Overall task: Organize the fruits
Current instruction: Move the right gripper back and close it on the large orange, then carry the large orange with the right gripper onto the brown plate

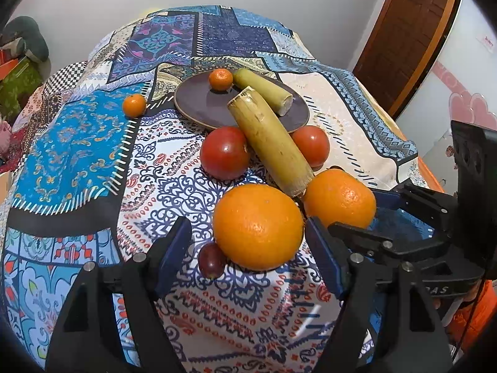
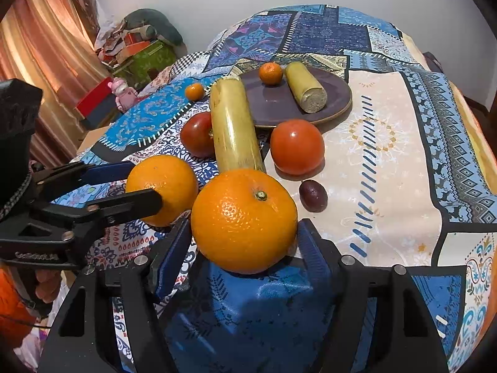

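Note:
Two big oranges lie side by side on the patterned tablecloth. My left gripper [image 1: 247, 225] is open around the left orange [image 1: 257, 236], with a gap at its left pad. My right gripper [image 2: 244, 222] is open astride the right orange [image 2: 236, 205], its pads close to both sides. Each gripper also shows in the other view, the right gripper [image 1: 352, 209] and the left gripper [image 2: 147, 183]. Behind the oranges a long cane piece [image 1: 270, 143] leans on the purple plate [image 1: 198, 105] between two tomatoes [image 1: 224, 153] [image 1: 311, 145]. The plate holds a mandarin [image 1: 221, 79] and a short cane piece [image 1: 264, 90].
Another mandarin [image 1: 134, 104] sits on the cloth left of the plate. One dark grape [image 1: 211, 261] touches the left orange and a second grape [image 2: 313, 195] lies right of the right orange. Boxes and clutter [image 2: 139, 49] stand beyond the table's left edge, a door [image 1: 403, 37] at right.

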### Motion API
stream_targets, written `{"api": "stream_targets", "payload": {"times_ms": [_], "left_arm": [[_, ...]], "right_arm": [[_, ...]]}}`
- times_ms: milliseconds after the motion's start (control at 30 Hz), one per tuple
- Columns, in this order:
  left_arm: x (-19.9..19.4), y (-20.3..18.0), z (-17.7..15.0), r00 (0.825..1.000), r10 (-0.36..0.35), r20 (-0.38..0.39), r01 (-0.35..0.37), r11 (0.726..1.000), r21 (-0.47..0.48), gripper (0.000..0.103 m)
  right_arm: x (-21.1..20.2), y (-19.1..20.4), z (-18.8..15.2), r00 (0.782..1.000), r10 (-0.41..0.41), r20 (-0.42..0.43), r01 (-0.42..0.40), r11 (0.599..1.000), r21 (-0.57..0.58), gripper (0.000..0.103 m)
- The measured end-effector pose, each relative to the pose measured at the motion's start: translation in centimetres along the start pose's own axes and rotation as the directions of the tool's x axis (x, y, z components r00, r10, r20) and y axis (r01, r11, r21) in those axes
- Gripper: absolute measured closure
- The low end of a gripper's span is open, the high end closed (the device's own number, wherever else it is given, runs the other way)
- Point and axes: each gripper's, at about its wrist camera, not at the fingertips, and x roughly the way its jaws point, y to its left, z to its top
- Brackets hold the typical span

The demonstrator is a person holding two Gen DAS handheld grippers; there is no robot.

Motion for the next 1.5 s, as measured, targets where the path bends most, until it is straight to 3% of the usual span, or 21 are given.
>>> {"api": "stream_targets", "payload": {"times_ms": [367, 533, 867, 1233, 1500], "left_arm": [[1.8, -1.0, 0.6, 1.0, -0.011, -0.027, 0.012, 0.999, 0.041, 0.028], [2.4, -0.9, 0.5, 0.999, 0.009, -0.035, -0.008, 0.999, 0.042, 0.037], [1.1, -0.9, 0.3, 0.999, -0.031, -0.026, 0.032, 0.999, 0.012, 0.038], [0.3, -1.2, 0.2, 0.999, -0.032, -0.01, 0.032, 0.999, 0.012, 0.038], [-0.2, -0.3, 0.4, 0.999, -0.04, 0.003, 0.04, 0.999, -0.021, 0.038]], "right_arm": [[-1.6, -0.5, -0.6, 1.0, 0.015, 0.025, -0.016, 1.0, 0.014, 0.039], [-2.2, -0.6, -0.5, 0.999, 0.004, 0.041, -0.004, 1.0, 0.006, 0.04], [-2.4, -0.5, -1.0, 1.0, -0.002, 0.006, 0.002, 1.0, -0.023, 0.039], [-0.5, -0.6, 0.1, 1.0, 0.022, 0.008, -0.023, 1.0, 0.02, 0.034], [-0.2, -1.4, 0.2, 0.999, 0.041, 0.016, -0.042, 0.997, 0.065, 0.035]]}}
